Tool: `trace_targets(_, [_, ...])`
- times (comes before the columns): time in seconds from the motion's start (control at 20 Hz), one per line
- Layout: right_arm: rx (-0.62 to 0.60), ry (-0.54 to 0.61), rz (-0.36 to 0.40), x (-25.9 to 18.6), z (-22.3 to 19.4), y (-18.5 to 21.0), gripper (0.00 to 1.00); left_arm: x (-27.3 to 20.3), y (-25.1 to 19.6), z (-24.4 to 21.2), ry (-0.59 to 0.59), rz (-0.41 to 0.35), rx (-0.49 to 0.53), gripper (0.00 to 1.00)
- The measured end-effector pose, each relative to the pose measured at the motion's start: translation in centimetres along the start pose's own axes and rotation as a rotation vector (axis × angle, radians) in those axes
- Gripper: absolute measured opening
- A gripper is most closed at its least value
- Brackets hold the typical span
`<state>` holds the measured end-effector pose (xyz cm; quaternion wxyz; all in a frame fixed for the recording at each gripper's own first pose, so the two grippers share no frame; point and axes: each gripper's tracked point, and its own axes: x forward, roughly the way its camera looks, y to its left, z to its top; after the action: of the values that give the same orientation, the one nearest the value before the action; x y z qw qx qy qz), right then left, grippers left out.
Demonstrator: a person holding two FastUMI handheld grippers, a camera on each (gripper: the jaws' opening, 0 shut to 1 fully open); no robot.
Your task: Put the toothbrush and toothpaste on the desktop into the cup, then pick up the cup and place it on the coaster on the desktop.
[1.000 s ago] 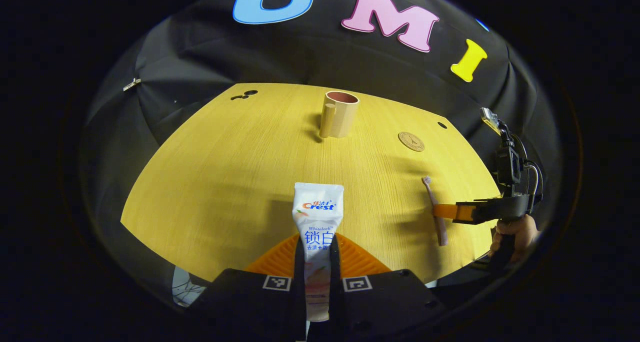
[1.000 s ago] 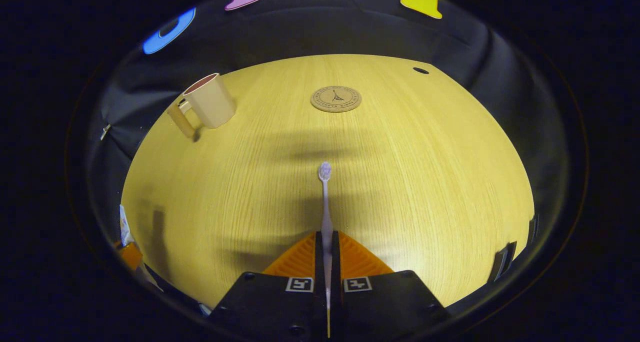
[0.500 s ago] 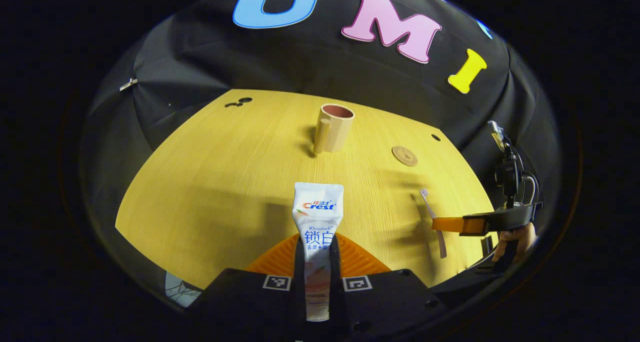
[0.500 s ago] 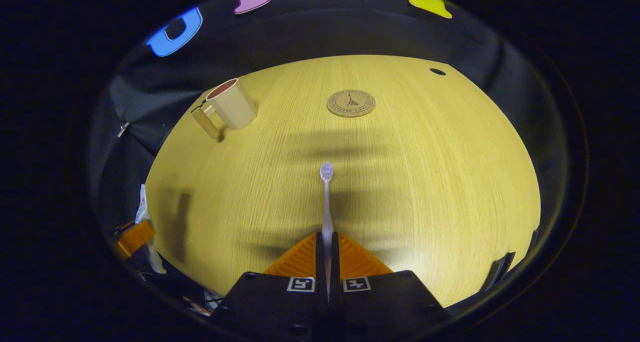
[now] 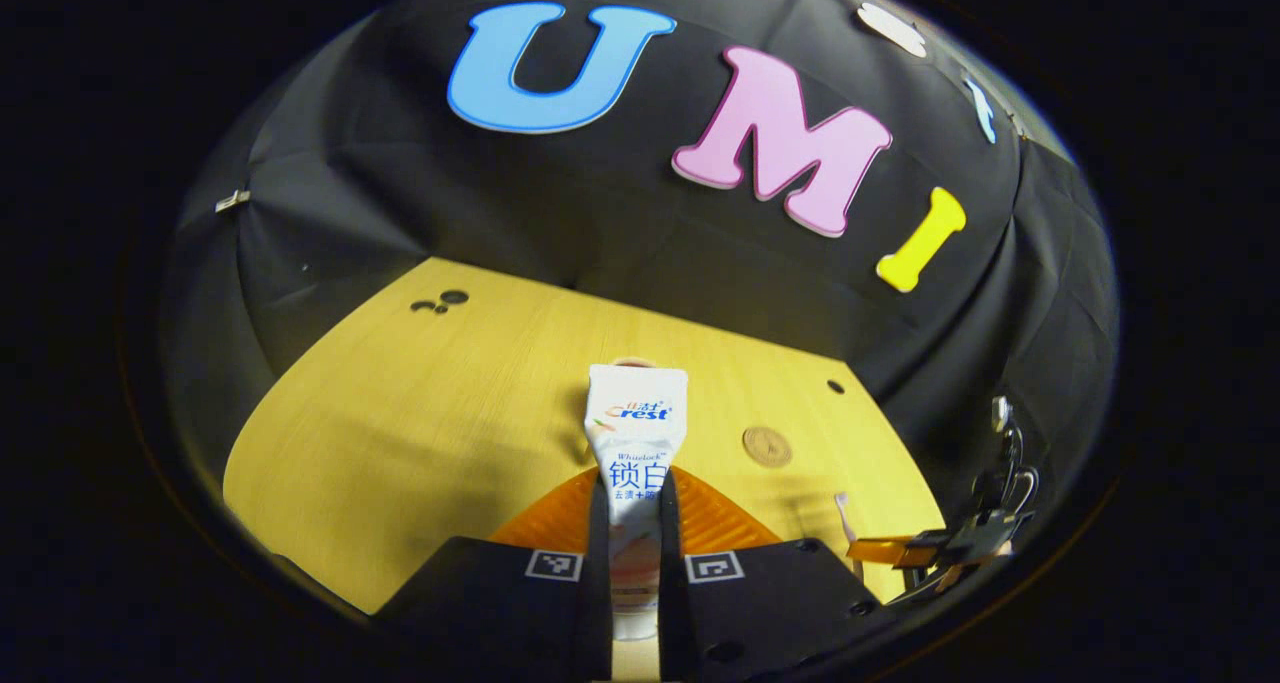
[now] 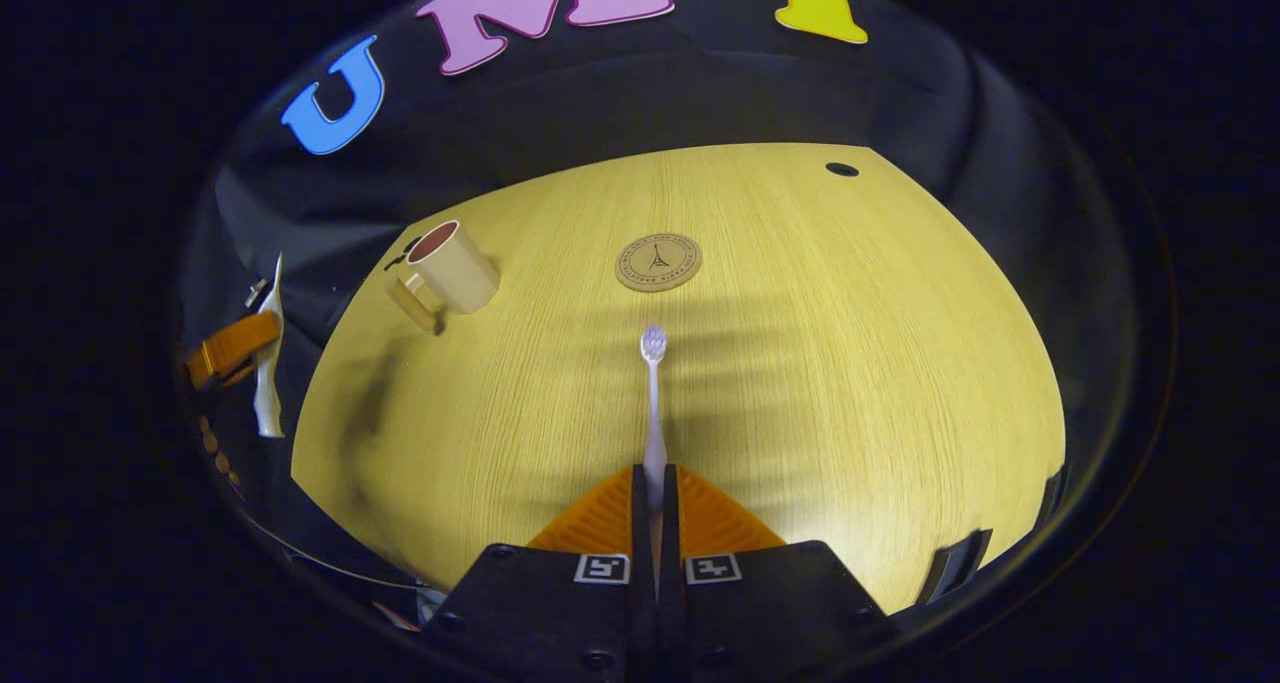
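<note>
My left gripper (image 5: 632, 523) has its two fingers squeezed tight on the toothpaste (image 5: 634, 443). The tube sticks straight out in front of me, with its flat end farthest from me. I am up above the yellow desktop (image 5: 420, 413). The tube hides nearly all of the cup in the left gripper view; I think the thin line just over the tube's flat end is its rim, but I cannot be sure.

My right gripper (image 6: 655, 523) has its fingers closed on the handle of the toothbrush (image 6: 653, 403). The brush points away from me, and its bristle head is up in the air over the desktop (image 6: 850, 363).

In the right gripper view the cup (image 6: 452, 268) stands upright on the desktop, far off to the left, with its handle toward me. The round coaster (image 6: 658, 262) lies flat, just past the brush head and well apart from the cup. In the left gripper view the coaster (image 5: 767, 447) sits to the right of the tube. At the left edge of the right gripper view I see the other gripper holding the toothpaste tube.
</note>
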<state>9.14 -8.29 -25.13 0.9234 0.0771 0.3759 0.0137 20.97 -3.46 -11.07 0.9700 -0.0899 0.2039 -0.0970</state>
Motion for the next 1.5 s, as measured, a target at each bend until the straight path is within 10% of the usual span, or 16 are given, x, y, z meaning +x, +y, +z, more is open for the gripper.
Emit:
trace_targets(0.5, [0.018, -0.032, 0.068, 0.6, 4.8, -0.1, 0.05, 10.7, -2.6, 9.5, -0.221, -0.051, 0.047, 0.23])
trace_targets(1.5, [-0.025, 0.011, 0.137, 2.6, 6.5, 0.7, 0.05, 21.9, 1.8, 4.7, -0.248, 0.151, 0.045, 0.26])
